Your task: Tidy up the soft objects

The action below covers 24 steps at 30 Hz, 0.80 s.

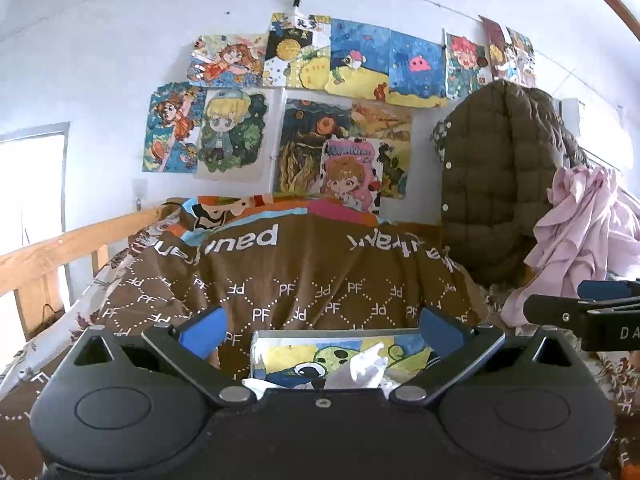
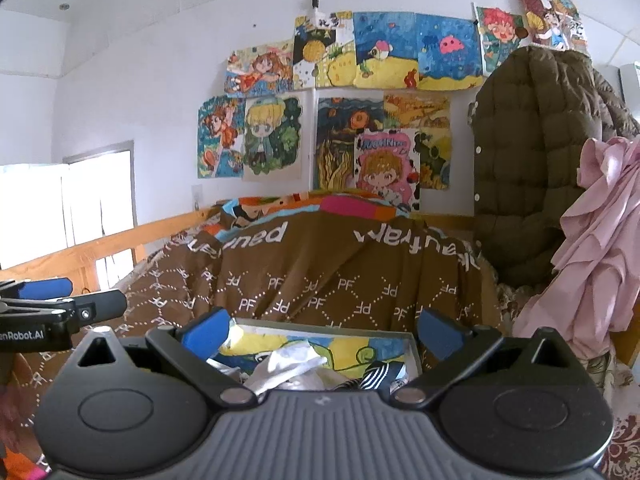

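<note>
A shallow box [image 1: 320, 335] with a colourful cartoon print lies on the bed just below and ahead of my grippers. Inside it are soft items: a white cloth [image 1: 366, 366] and a dark sock with white stripes [image 2: 380, 374]. My left gripper [image 1: 322, 330] stands wide open above the box, nothing between its blue pads. My right gripper [image 2: 322, 330] is also wide open and empty over the same box [image 2: 400, 334], where the white cloth [image 2: 288, 362] shows again. Each gripper's fingers show at the edge of the other's view.
A brown quilt with white "PF" print [image 1: 304, 272] is heaped behind the box. An olive puffer jacket [image 1: 496, 184] and pink cloth [image 1: 580, 236] hang at the right. A wooden bed rail [image 1: 60, 252] runs along the left. Drawings cover the wall [image 1: 320, 100].
</note>
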{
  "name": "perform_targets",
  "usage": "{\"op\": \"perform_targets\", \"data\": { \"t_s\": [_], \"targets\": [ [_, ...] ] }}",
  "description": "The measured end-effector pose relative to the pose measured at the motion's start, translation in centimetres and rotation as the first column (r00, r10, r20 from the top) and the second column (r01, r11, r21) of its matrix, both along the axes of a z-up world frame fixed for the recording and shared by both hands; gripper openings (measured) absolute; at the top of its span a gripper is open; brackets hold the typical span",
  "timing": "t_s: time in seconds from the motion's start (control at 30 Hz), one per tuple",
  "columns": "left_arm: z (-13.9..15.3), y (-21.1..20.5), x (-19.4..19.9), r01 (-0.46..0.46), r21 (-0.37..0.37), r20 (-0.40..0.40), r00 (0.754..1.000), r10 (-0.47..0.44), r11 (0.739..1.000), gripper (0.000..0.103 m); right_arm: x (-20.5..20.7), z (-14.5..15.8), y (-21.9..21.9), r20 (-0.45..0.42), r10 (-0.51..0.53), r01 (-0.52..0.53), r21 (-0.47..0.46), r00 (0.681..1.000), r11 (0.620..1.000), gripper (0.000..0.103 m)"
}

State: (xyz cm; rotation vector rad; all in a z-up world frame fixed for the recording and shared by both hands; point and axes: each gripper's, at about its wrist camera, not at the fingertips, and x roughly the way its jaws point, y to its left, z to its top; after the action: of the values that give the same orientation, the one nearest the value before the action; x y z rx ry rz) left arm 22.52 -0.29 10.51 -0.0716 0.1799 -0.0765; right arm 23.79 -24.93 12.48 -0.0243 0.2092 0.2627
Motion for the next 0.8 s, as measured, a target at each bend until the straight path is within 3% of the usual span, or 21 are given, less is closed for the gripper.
{"op": "perform_targets", "data": {
  "t_s": [0.37,0.8],
  "targets": [
    [0.5,-0.4,-4.0,-0.052,-0.082,0.003,0.999,0.052,0.995,0.102,-3.7,-0.5,-1.1,0.062,-0.008,0.003,0.073,0.998,0.997,0.103],
    [-1.4,-1.1,-8.3,-0.114,-0.111,-0.003,0.993,0.114,0.987,0.102,-7.1,-3.2,-2.2,0.068,-0.030,0.021,0.127,0.997,0.992,0.103]
  ]
}}
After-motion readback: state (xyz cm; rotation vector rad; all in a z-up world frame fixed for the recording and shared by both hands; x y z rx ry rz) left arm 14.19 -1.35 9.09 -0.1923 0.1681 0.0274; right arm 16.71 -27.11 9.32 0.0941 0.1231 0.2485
